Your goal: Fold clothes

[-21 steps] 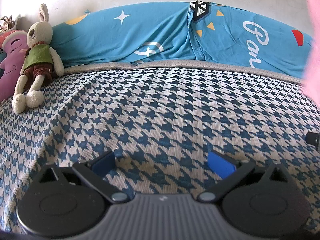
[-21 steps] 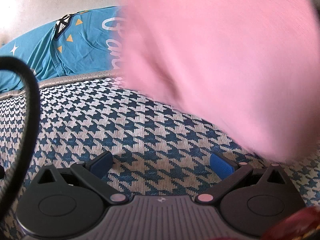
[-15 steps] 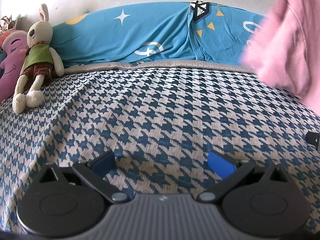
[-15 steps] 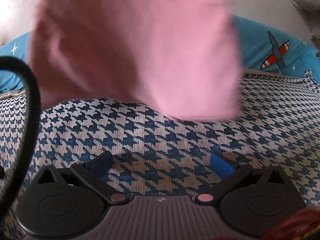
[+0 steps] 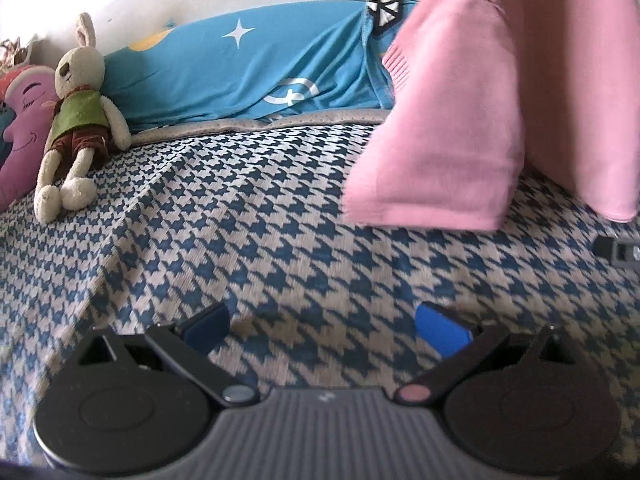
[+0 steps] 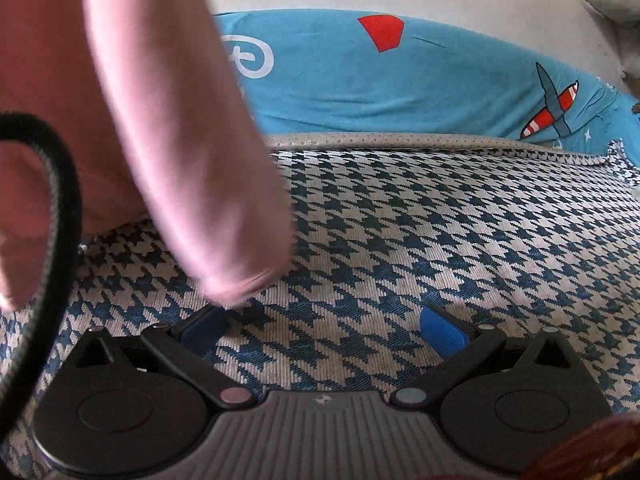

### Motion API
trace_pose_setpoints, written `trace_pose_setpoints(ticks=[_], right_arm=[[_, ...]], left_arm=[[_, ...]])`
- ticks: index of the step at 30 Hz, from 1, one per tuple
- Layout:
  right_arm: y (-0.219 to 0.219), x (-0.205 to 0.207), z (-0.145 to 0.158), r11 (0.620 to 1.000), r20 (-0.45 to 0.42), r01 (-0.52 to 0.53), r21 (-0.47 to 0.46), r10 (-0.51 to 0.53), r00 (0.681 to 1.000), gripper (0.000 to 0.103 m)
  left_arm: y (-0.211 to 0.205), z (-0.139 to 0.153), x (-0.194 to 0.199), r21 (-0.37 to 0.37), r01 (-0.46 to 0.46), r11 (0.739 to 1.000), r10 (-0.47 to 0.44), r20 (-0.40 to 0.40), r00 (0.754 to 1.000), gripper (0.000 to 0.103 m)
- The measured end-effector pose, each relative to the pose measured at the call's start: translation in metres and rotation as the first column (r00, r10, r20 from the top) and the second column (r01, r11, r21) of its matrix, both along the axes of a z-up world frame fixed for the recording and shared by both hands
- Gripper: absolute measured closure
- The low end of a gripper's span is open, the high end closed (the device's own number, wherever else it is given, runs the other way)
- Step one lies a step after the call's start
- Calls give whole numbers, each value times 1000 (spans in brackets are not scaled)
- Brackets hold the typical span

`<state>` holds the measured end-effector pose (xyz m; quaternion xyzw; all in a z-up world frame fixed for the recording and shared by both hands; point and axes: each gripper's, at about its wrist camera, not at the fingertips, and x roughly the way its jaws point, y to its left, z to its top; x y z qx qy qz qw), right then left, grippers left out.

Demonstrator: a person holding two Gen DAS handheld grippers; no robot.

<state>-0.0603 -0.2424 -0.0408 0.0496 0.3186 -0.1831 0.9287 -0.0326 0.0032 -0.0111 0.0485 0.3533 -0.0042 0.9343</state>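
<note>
A pink garment (image 5: 460,128) hangs blurred in the air over the houndstooth bedspread (image 5: 240,240), filling the upper right of the left wrist view. In the right wrist view the same pink garment (image 6: 160,128) drapes down the left side, and its lower end comes close above my left-hand blue finger. What holds the cloth up is out of view. My left gripper (image 5: 324,330) stands open low over the bedspread with nothing between its fingers. My right gripper (image 6: 324,330) is open too, with only the bedspread (image 6: 440,240) between its blue pads.
A blue printed quilt (image 5: 248,72) lies rolled along the wall at the back, also the blue quilt (image 6: 400,80). A plush rabbit (image 5: 76,120) and a pink cushion (image 5: 24,128) sit at the far left. A black cable (image 6: 60,208) loops at the left. A small black object (image 5: 616,250) lies at the right edge.
The pink garment has swept from right to left: it now covers the right of the left wrist view and has shifted to the left side of the right wrist view. Both grippers stayed still.
</note>
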Motion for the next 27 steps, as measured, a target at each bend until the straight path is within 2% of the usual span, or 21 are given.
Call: trace_pose_setpoints(ticks=[5, 8, 13, 20, 24, 27], right_arm=[[-2, -5, 3, 1000, 4, 3, 1, -3, 1000, 0], [-3, 0, -1, 1000, 1, 3, -1, -3, 1000, 0], [-3, -1, 0, 1000, 1, 2, -1, -2, 1000, 0], [-3, -2, -1, 1000, -1, 1, -4, -1, 1000, 0], [-3, -2, -1, 1000, 0, 1, -3, -1, 1000, 0], [-3, -2, -1, 1000, 0, 1, -3, -1, 1000, 0]], left_arm=[[-2, 2, -16, 33, 17, 999, -16, -40, 999, 0], [0, 7, -25, 13, 36, 999, -35, -90, 995, 0], [7, 22, -40, -19, 54, 998, -56, -126, 990, 0], [16, 45, -61, 37, 118, 992, -114, -91, 989, 0], [20, 45, -60, -19, 112, 993, -114, -92, 989, 0], [16, 42, -58, -51, 131, 990, -136, -124, 983, 0]])
